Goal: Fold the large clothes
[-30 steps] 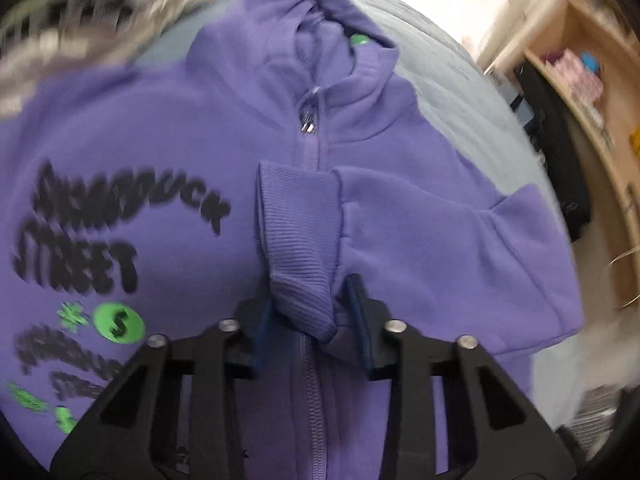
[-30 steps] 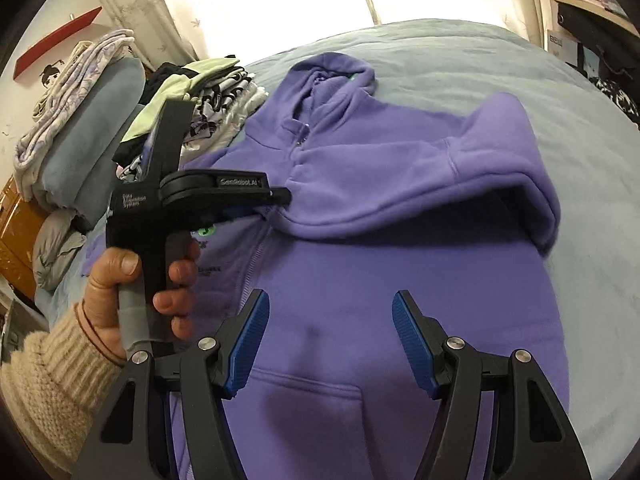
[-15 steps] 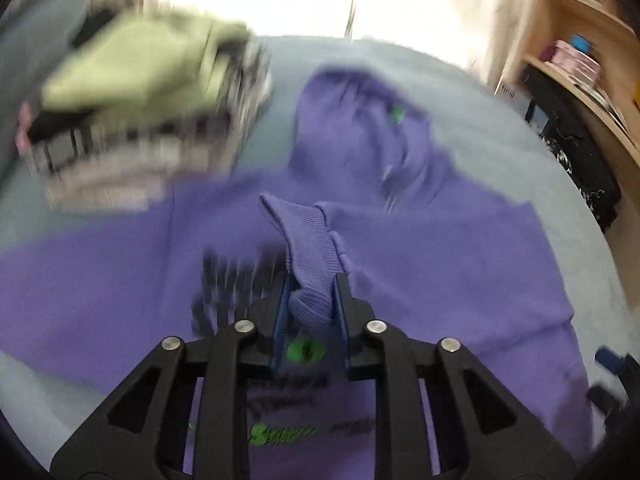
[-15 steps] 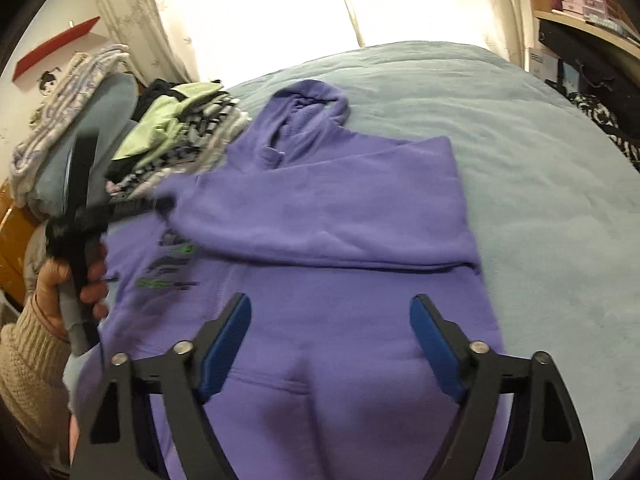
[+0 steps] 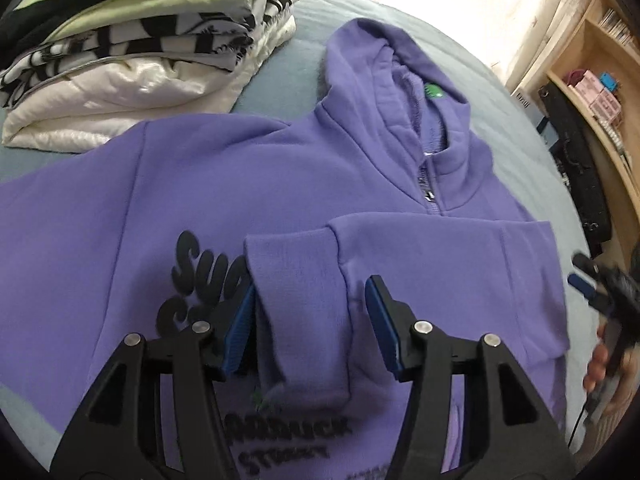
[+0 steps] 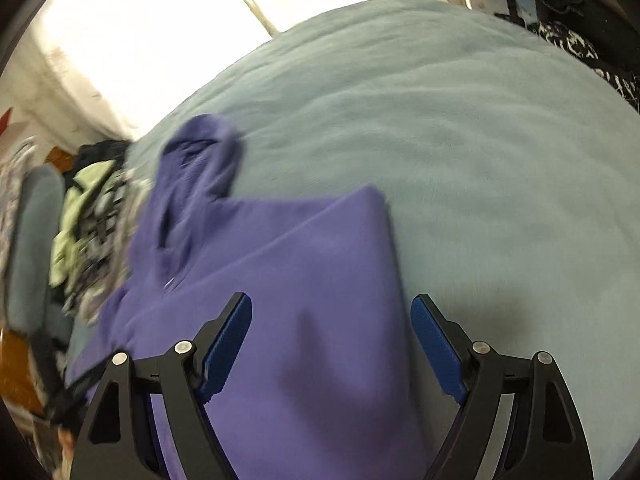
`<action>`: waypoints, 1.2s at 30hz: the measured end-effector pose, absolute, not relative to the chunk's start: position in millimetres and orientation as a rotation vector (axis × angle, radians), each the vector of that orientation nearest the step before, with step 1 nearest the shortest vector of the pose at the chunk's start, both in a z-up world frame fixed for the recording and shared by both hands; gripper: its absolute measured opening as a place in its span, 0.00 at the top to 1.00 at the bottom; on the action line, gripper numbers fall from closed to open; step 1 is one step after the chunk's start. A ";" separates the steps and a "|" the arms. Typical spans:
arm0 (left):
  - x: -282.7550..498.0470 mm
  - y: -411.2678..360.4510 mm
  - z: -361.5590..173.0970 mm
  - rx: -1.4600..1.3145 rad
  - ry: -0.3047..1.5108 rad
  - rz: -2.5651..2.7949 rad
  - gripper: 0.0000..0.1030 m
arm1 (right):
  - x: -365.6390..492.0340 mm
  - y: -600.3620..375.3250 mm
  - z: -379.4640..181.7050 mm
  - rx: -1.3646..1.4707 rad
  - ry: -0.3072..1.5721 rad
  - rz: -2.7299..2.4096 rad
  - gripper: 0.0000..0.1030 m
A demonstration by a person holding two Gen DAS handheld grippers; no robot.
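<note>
Left gripper [image 5: 312,320] jaws newly parted around cuff [image 5: 296,280]

- Purple hoodie [image 5: 248,184] spread flat on the blue-grey bed cover [image 6: 460,140]; landmark for all positions.
- Beyond its left shoulder, just beside it: stack of folded clothes [image 5: 132,60], blocking passage.
- Right of the hoodie: open bed cover, passable.
- Farther right: wooden shelving [image 5: 600,92].

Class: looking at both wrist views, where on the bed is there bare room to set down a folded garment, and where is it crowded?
Free: the wide grey-blue bedspread right of the purple hoodie, towards the curtain. Crowded: the hoodie's other side, where the stack of folded clothes sits close beside its shoulder, with only a thin strip between.
</note>
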State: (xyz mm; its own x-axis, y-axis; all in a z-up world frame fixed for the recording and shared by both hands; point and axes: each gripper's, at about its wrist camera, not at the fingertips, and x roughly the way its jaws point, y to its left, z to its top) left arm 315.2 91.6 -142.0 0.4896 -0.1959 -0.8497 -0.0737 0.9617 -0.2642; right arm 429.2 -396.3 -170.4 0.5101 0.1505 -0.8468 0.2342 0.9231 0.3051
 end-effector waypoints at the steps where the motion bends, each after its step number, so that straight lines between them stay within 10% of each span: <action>1: 318.3 90.3 -143.4 -0.274 1.053 -0.077 0.62 | 442.1 -400.0 -181.0 0.432 1.074 -0.056 0.26; 3: 325.1 82.6 -141.6 -0.231 1.030 -0.093 0.74 | 458.8 -398.8 -198.9 0.442 1.149 -0.011 0.74; 5: 328.8 73.7 -134.6 -0.177 0.989 -0.101 0.89 | 458.3 -396.6 -189.5 0.378 1.088 -0.017 0.84; 15: 334.9 76.0 -148.8 -0.105 0.977 -0.015 0.94 | 451.1 -425.0 -197.4 0.456 1.035 -0.071 0.73; 17: 329.0 82.7 -145.6 -0.144 0.983 -0.033 0.81 | 432.1 -421.1 -191.8 0.469 1.056 -0.030 0.55; 21: 324.1 103.0 -144.6 -0.253 1.006 -0.044 0.67 | 411.9 -407.5 -193.8 0.407 1.072 0.025 0.52; 24: 324.6 100.3 -142.8 -0.249 1.022 -0.048 0.98 | 396.5 -397.4 -196.1 0.390 1.054 0.042 0.77; 26: 316.7 91.8 -126.3 -0.222 0.951 -0.030 0.98 | 381.7 -400.1 -187.8 0.418 0.975 0.039 0.82; 30: 298.9 74.0 -95.9 -0.135 0.775 -0.024 0.98 | 369.4 -394.3 -193.7 0.391 0.949 -0.014 0.83; 36: 315.4 83.1 -143.2 -0.085 1.018 0.087 0.95 | 359.2 -394.0 -180.2 0.388 1.012 -0.104 0.62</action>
